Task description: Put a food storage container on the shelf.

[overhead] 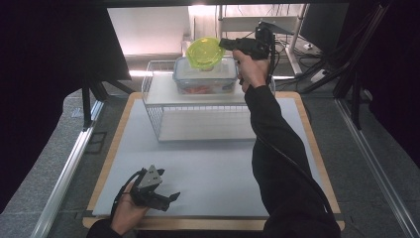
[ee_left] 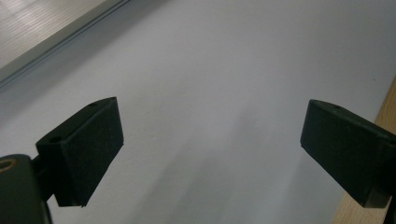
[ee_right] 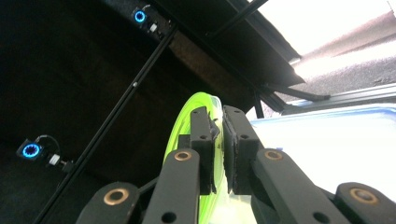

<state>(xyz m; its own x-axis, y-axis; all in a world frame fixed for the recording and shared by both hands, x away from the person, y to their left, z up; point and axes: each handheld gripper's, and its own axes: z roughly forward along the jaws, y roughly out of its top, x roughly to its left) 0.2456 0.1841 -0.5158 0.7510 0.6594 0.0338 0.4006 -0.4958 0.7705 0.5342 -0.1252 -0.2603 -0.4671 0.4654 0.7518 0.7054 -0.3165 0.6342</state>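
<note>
Resting open-jawed near the table's front edge, the left gripper [overhead: 166,198] idles. Farther off, the right gripper [overhead: 224,44] pinches a lime-green plastic bowl [overhead: 205,53] by its rim above the lidded food container [overhead: 205,75] (light, stiff, probably slippery) on the wire rack [overhead: 158,94].

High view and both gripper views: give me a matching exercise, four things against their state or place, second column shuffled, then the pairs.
Things:
1. green bowl
2. food box
3. left tongs
4. wire rack

States or places:
A. open, low over the white mat
B. lid on, sitting on the rack's top shelf
C. tilted on edge, pinched by the right tongs
D. standing at the far end of the mat

Pairs: 1-C, 2-B, 3-A, 4-D
</note>
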